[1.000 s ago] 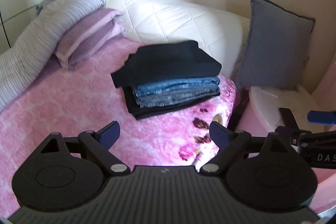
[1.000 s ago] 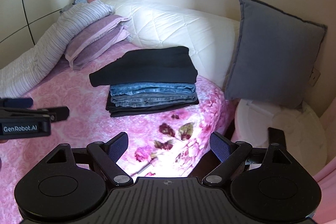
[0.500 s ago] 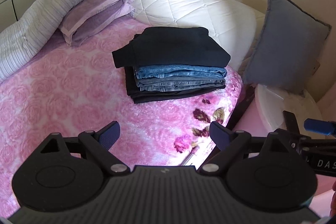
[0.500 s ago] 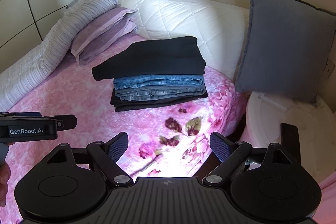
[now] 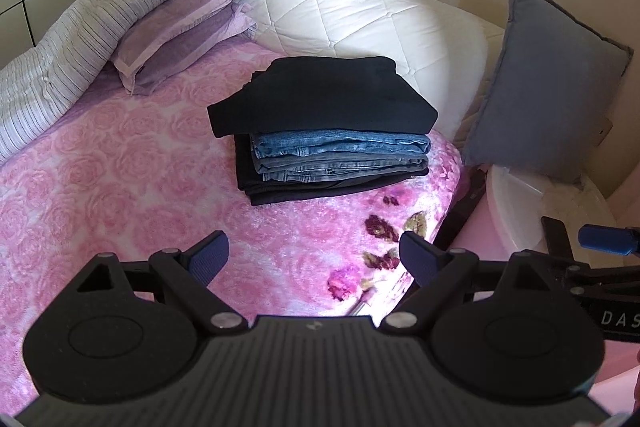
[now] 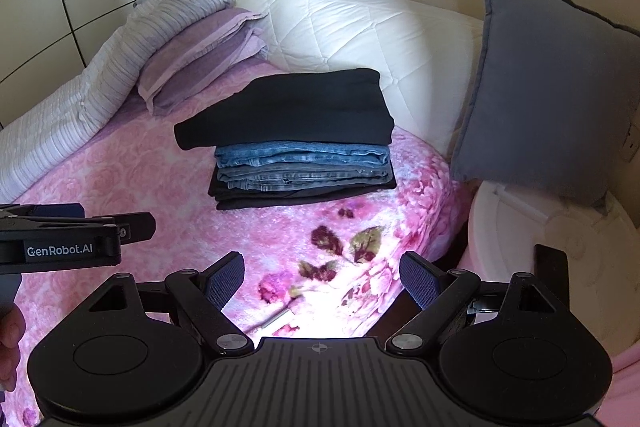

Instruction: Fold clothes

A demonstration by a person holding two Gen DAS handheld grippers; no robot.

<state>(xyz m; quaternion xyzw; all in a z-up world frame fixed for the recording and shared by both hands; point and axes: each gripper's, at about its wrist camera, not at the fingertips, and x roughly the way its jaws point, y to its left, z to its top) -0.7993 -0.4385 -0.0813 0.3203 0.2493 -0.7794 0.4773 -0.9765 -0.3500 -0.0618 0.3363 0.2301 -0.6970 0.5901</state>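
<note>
- A bed [image 5: 100,187] with a pink rose-print cover fills both views; it is the landmark here.
- At the bed's far end lies a white quilted bolster [image 5: 360,23], with a striped grey duvet [image 5: 60,43] and purple pillows [image 5: 180,27] heaped toward its far left.
- Off the bed's right edge, a grey cushion [image 6: 540,87] leans on the wall above a white round tub [image 6: 540,239].
- On the bed, toward its right edge, sits a squared stack [image 5: 320,131] of folded clothes: a black garment [image 5: 320,99] on top, blue and grey jeans [image 5: 340,155] beneath, another dark piece at the bottom.
- No loose or unfolded clothing shows anywhere on the bed, so the folding looks finished, or nearly so; anything left to fold lies outside both views.
- The left gripper [image 5: 314,253] hangs over the bed's near edge, well short of the stack, its jaws spread wide with nothing between them.
- The right gripper [image 6: 322,277] hangs beside it at the bed's near right corner, jaws likewise spread and empty.
- A thin metallic stick-like thing [image 6: 276,319], too bright to identify, lies on the bed's near edge.
</note>
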